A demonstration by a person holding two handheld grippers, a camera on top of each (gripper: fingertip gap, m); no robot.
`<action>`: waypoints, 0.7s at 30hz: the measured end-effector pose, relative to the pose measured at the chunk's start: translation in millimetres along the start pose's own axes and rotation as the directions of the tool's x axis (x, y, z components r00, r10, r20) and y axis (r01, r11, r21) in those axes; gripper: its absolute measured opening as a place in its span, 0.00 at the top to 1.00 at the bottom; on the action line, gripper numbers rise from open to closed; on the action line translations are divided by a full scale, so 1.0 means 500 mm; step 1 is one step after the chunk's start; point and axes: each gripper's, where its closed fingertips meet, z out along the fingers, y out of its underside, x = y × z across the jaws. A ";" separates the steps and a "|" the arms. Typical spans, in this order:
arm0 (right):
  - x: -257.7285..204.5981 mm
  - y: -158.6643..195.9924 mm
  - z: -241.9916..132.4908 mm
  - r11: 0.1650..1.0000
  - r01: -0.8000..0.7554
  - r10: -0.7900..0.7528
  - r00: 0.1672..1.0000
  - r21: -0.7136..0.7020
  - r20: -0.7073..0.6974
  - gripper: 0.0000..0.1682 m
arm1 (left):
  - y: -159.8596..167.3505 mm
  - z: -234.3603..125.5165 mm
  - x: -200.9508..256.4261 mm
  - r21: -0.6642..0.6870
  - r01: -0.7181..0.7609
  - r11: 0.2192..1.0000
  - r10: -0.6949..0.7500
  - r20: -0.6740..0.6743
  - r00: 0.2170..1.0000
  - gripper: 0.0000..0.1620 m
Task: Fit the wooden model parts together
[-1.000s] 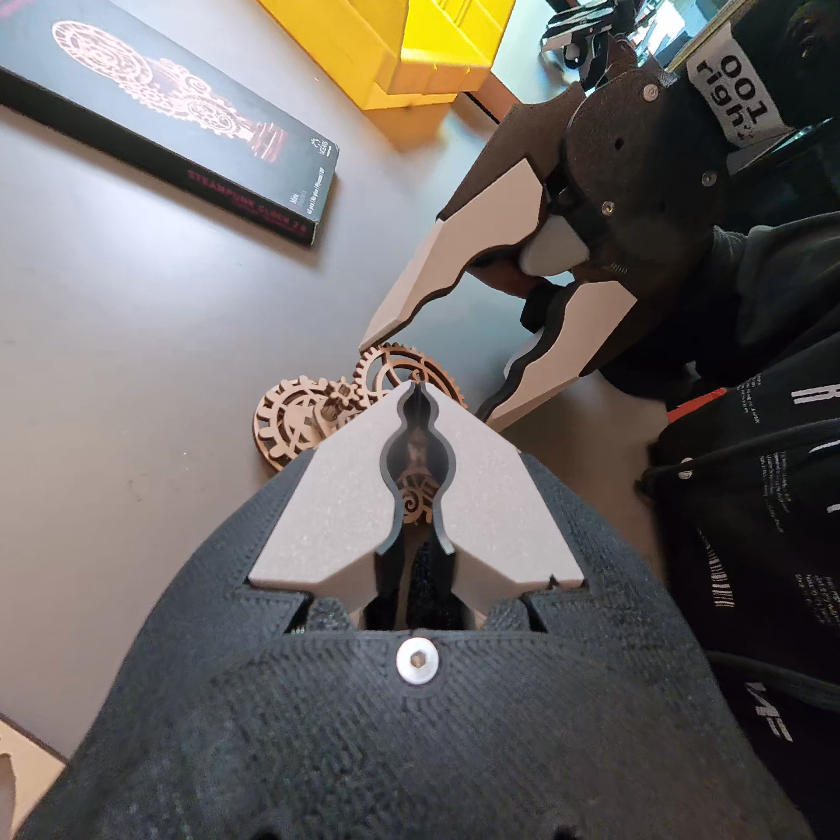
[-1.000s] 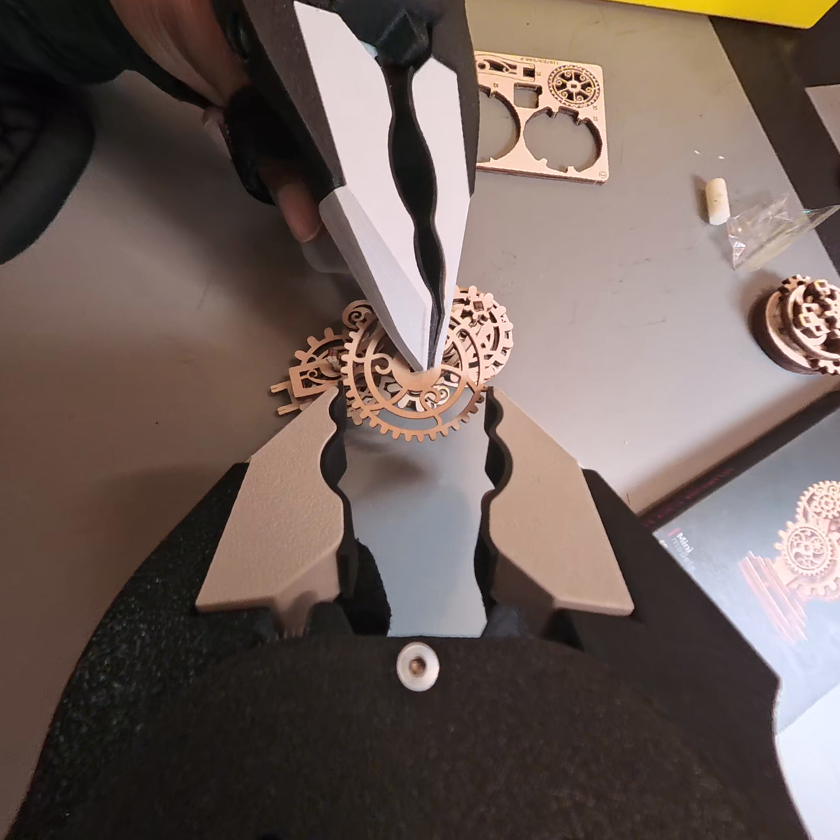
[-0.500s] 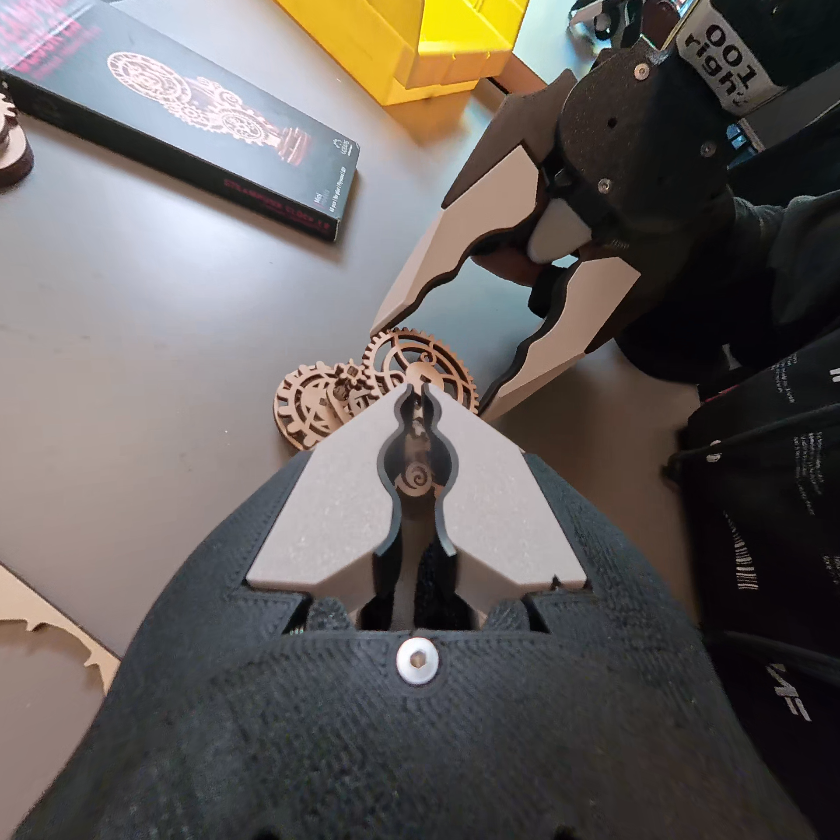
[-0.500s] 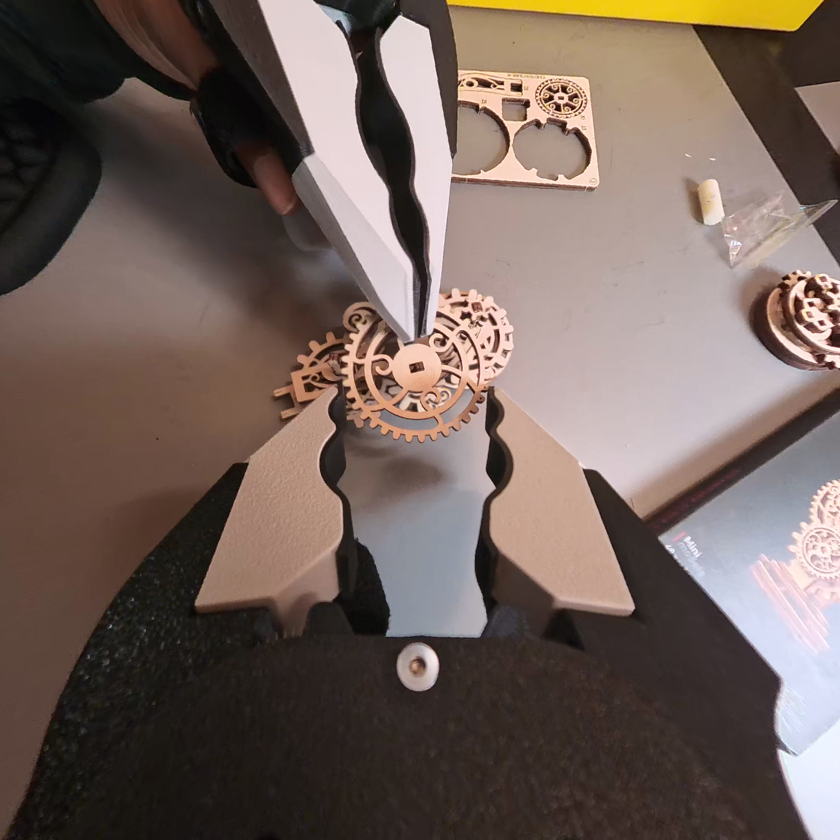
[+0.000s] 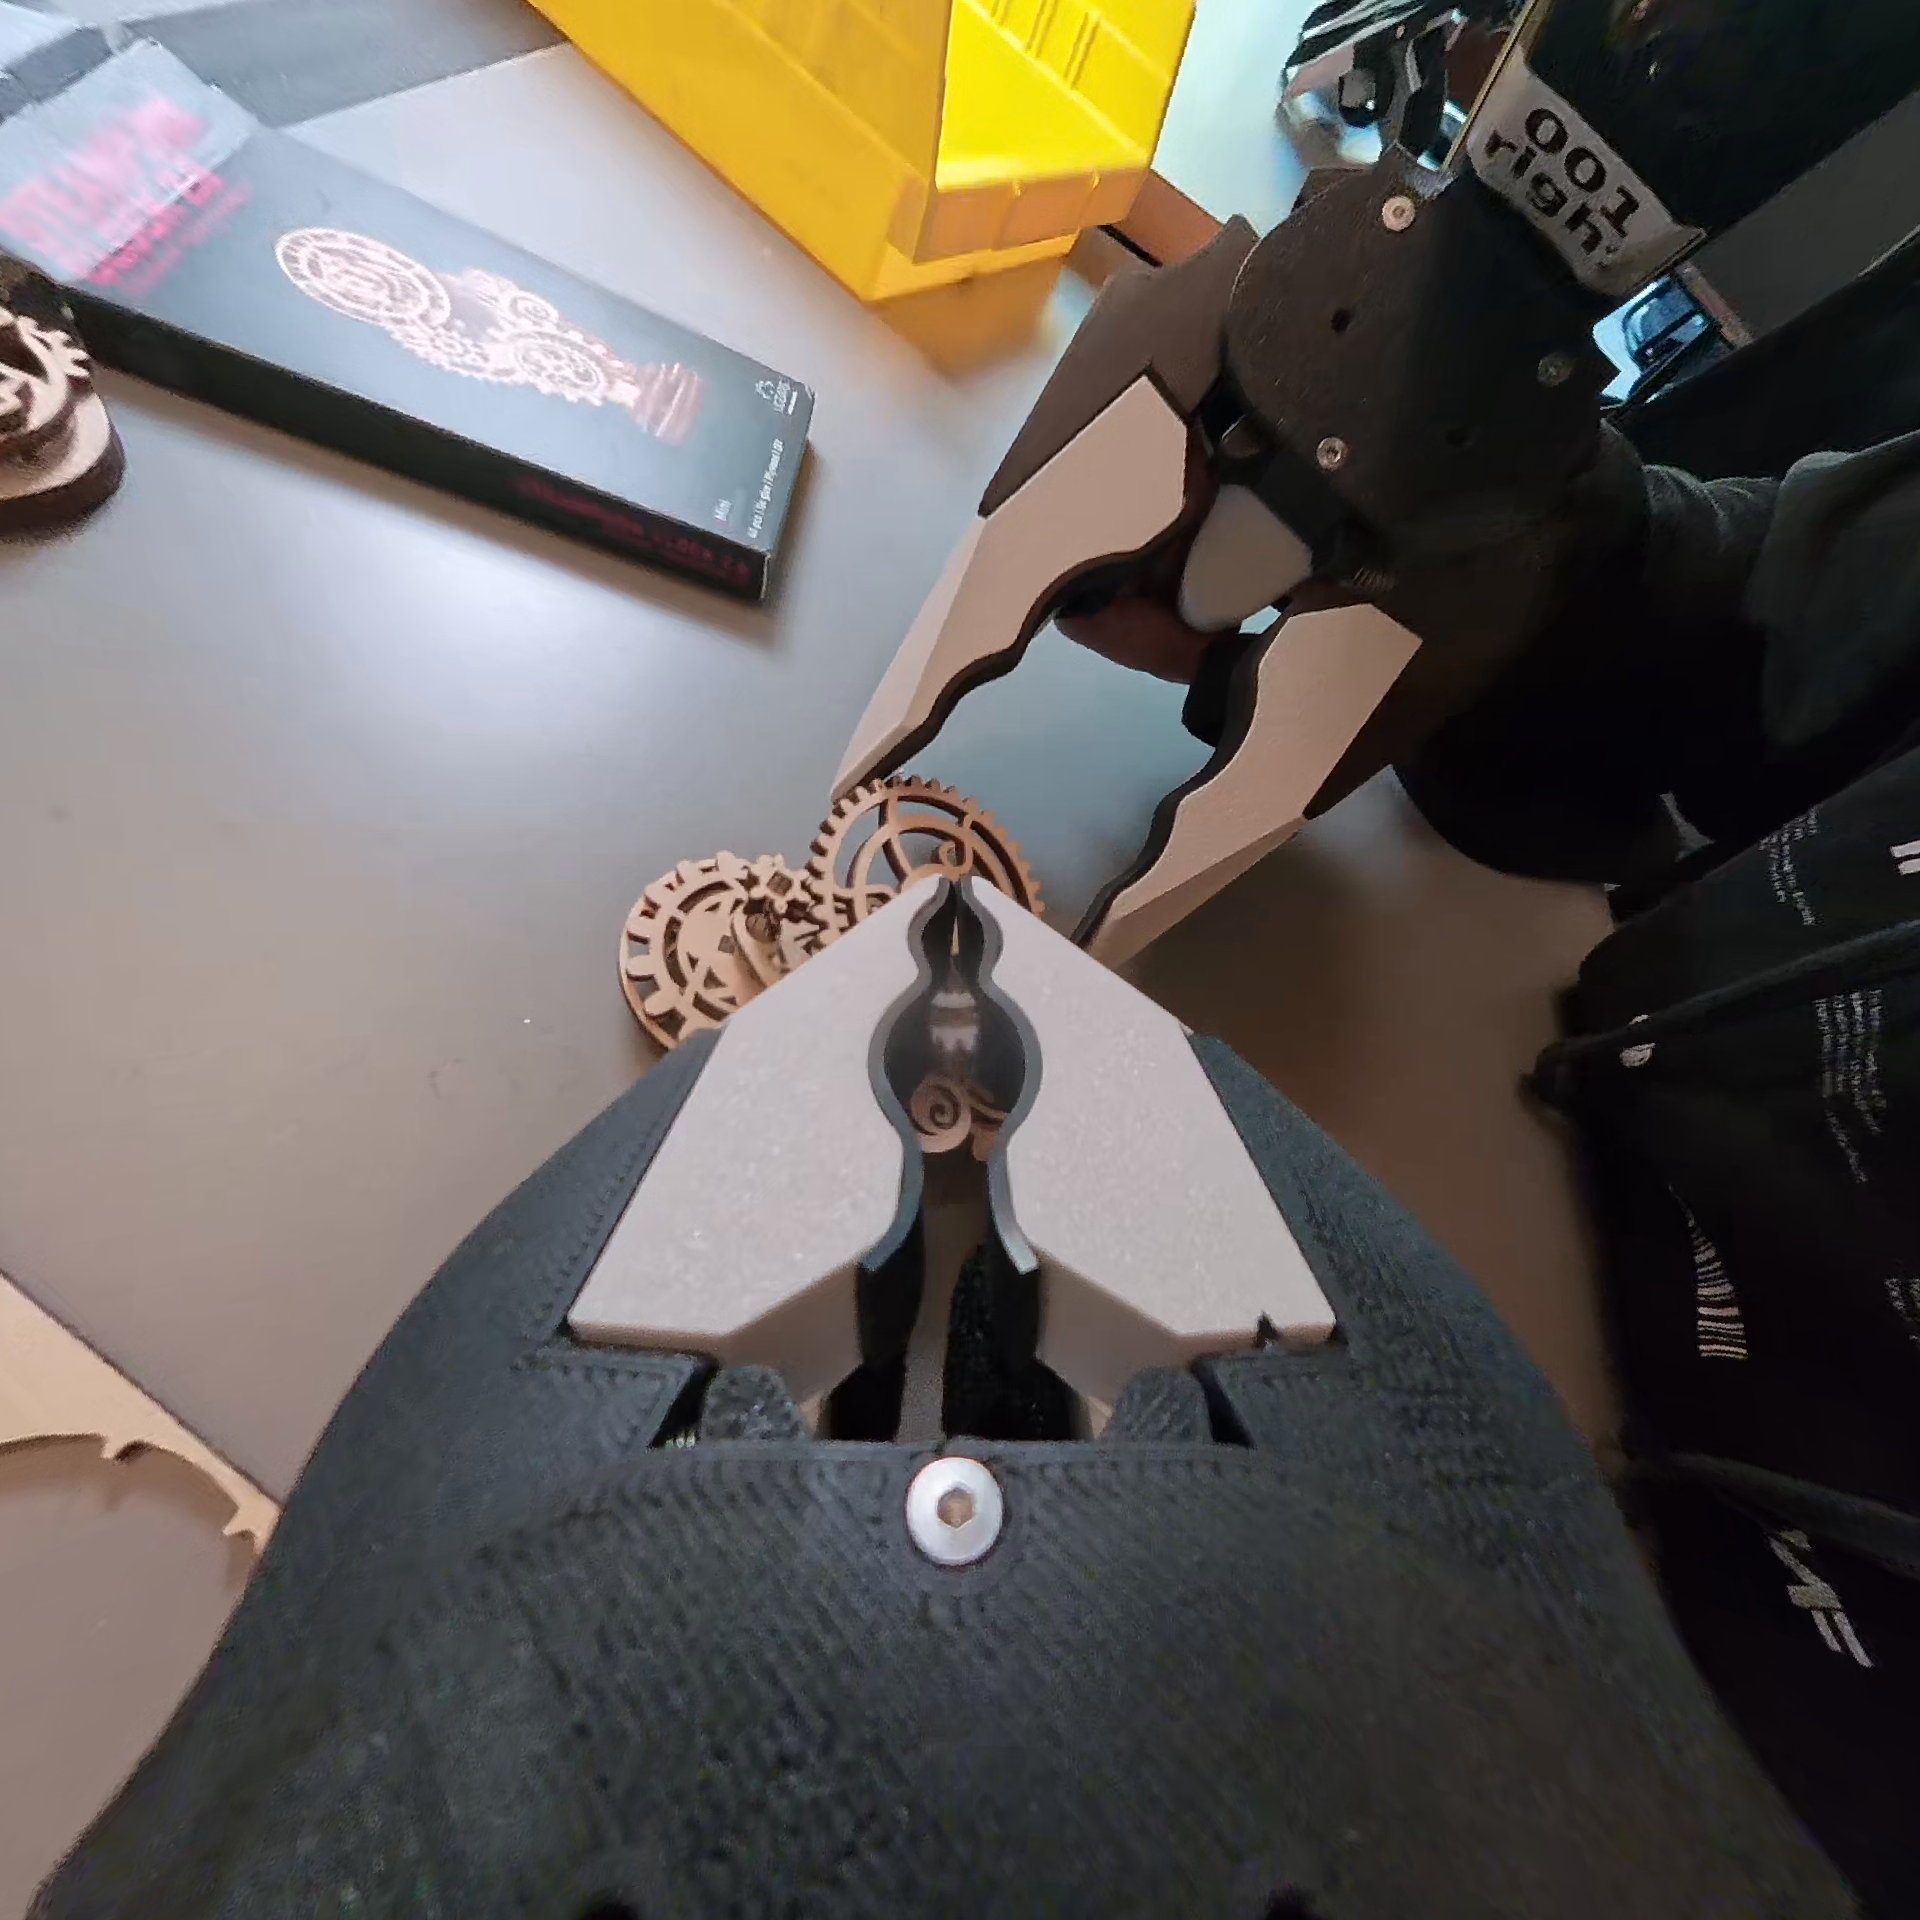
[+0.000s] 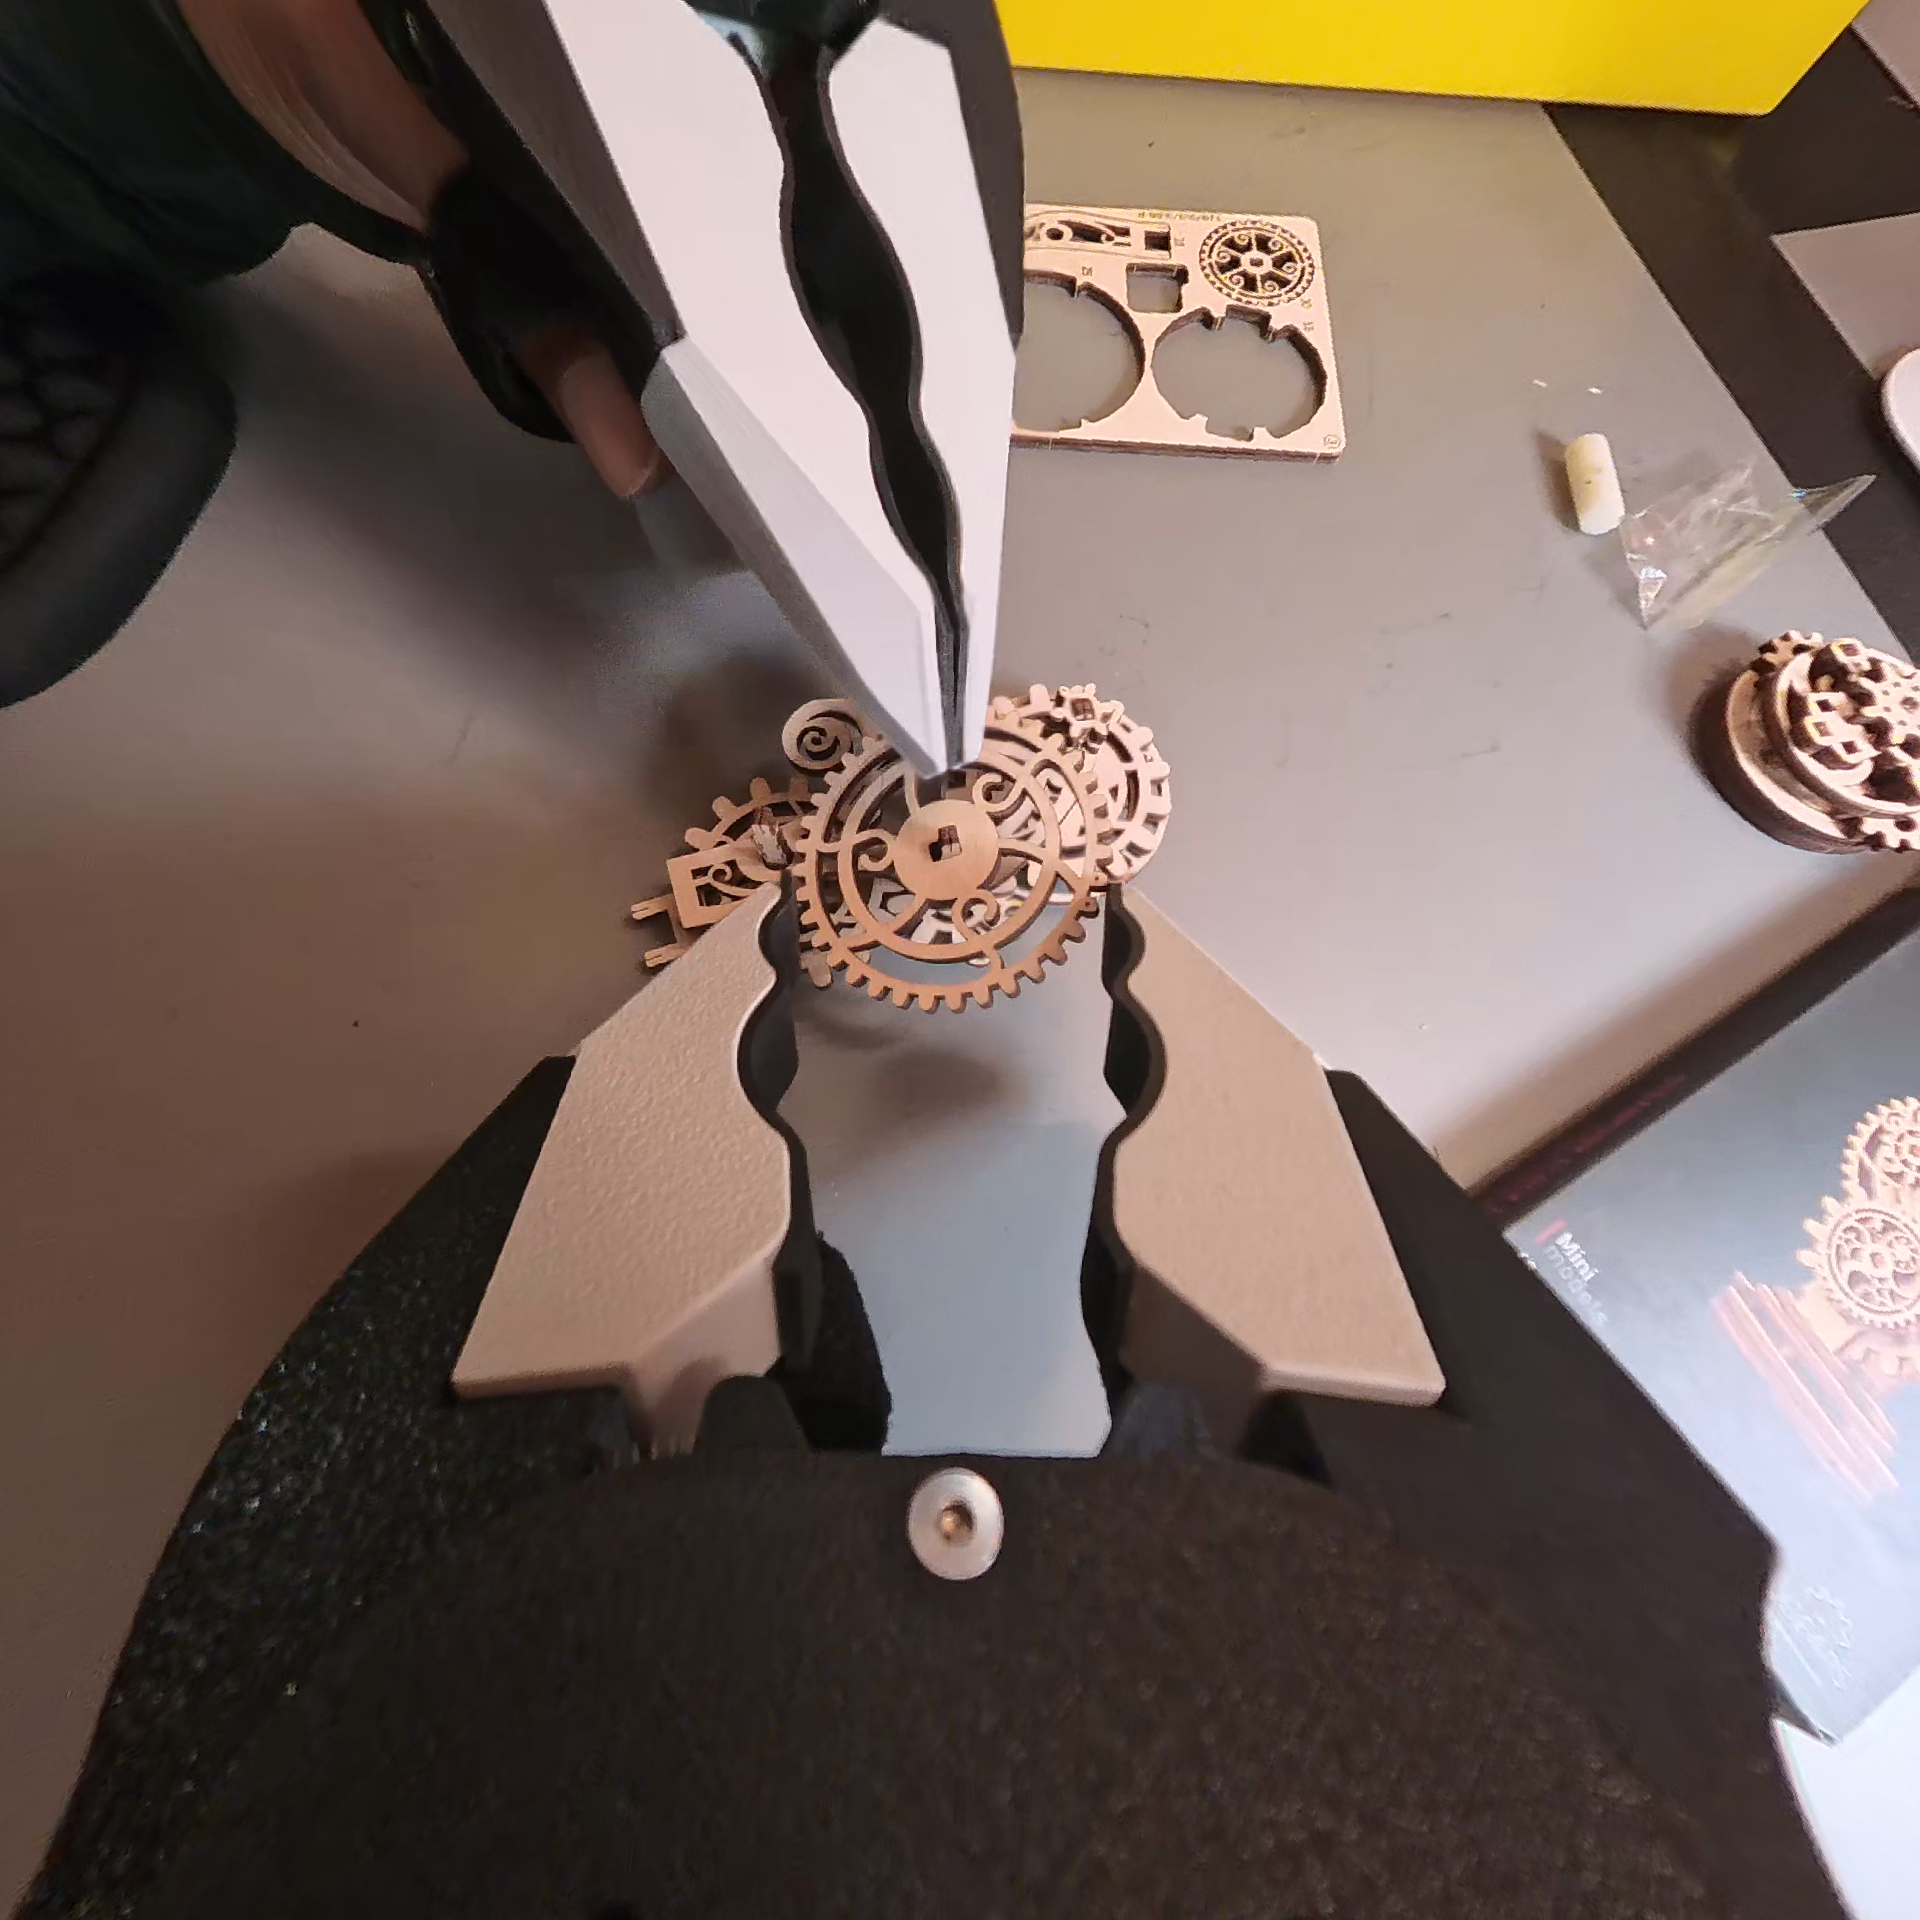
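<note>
A flat wooden gear assembly lies on the grey table. Its large spoked gear has a square hole in the hub and sits on top of smaller gears and a scroll piece. It also shows in the left wrist view. My left gripper is shut, with its tips just above the far rim of the large gear. I cannot see anything held between them. My right gripper is open and empty, one finger on either side of the large gear.
A punched wooden sheet, a small white cylinder and a clear plastic bag lie behind. A round gear sub-assembly stands at the right. The black kit box and a yellow bin are nearby. Only a small space, under 4 cm, lies between the two pairs of fingers.
My left gripper, still shut, has lifted off the large gear's hub and drawn back toward its far rim, uncovering the square hole. My right gripper stays open around the gear.
</note>
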 end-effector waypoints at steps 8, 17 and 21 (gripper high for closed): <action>-0.001 0.000 0.003 0.999 -0.048 0.047 0.998 0.017 0.027 0.66 | 0.005 -0.030 -0.045 0.014 0.077 0.997 -0.078 0.049 0.996 0.92; -0.003 -0.001 0.004 0.988 -0.151 0.146 0.986 0.046 0.085 0.67 | 0.046 -0.007 -0.009 -0.054 0.298 0.953 -0.302 -0.137 0.943 0.86; -0.005 0.000 0.006 0.984 -0.169 0.164 0.982 0.046 0.096 0.68 | 0.036 -0.003 -0.004 -0.038 0.432 0.901 -0.429 -0.220 0.876 0.97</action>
